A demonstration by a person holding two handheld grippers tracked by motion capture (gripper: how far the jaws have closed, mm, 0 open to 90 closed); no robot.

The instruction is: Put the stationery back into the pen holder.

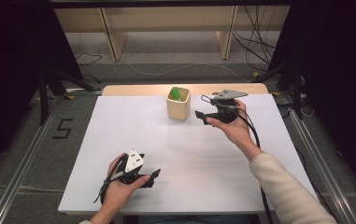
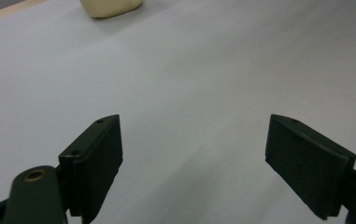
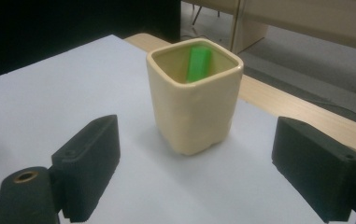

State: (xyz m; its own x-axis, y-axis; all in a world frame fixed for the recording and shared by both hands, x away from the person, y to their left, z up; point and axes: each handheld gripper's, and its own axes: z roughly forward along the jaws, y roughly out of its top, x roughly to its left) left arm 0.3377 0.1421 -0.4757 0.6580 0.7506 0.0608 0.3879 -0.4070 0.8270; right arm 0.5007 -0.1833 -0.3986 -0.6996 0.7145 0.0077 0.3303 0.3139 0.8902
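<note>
A cream square cup stands upright near the table's far edge, with a green block leaning inside it. In the right gripper view the cup and its green block sit just beyond the wide-apart jaws. My right gripper is open, just right of the cup and pointing at it, with nothing held. My left gripper rests open near the table's front edge, and its own view shows bare white surface between the jaws, with the cup's base far off.
The white table top has a wooden strip along its far edge. Wooden shelf legs and loose cables lie on the floor behind. Metal rails run along both sides.
</note>
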